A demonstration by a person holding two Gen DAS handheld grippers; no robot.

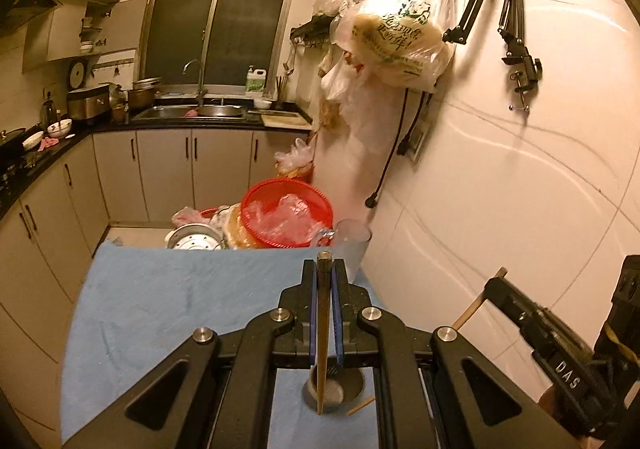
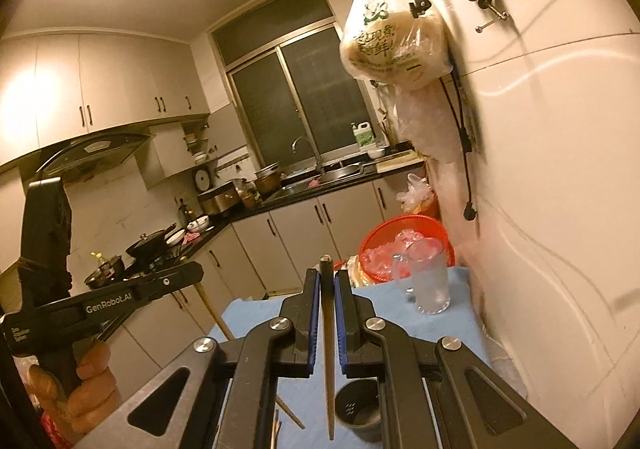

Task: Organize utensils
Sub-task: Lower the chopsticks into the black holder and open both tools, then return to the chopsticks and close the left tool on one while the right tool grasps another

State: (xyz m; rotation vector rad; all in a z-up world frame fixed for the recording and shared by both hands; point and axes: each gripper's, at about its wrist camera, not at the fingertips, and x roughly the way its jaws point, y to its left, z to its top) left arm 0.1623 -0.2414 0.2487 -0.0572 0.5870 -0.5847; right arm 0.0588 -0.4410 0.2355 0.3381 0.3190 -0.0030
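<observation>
My left gripper (image 1: 324, 269) is shut on a wooden chopstick (image 1: 322, 329) that hangs upright, its lower tip over a dark grey utensil cup (image 1: 334, 389) on the blue cloth (image 1: 172, 297). My right gripper (image 2: 327, 277) is shut on a dark-topped chopstick (image 2: 328, 349), also upright, its tip just left of the same cup (image 2: 358, 409). The right gripper also shows at the right edge of the left wrist view (image 1: 516, 309), with its chopstick's end poking out. More loose chopsticks (image 2: 290, 415) lie on the cloth beside the cup.
A clear glass mug (image 2: 428, 281) stands at the cloth's far right by the tiled wall. A red basket (image 1: 288, 211) with plastic bags and a metal pot lid (image 1: 196, 239) sit beyond the table's far edge. A filled plastic bag (image 1: 400, 33) hangs on wall hooks.
</observation>
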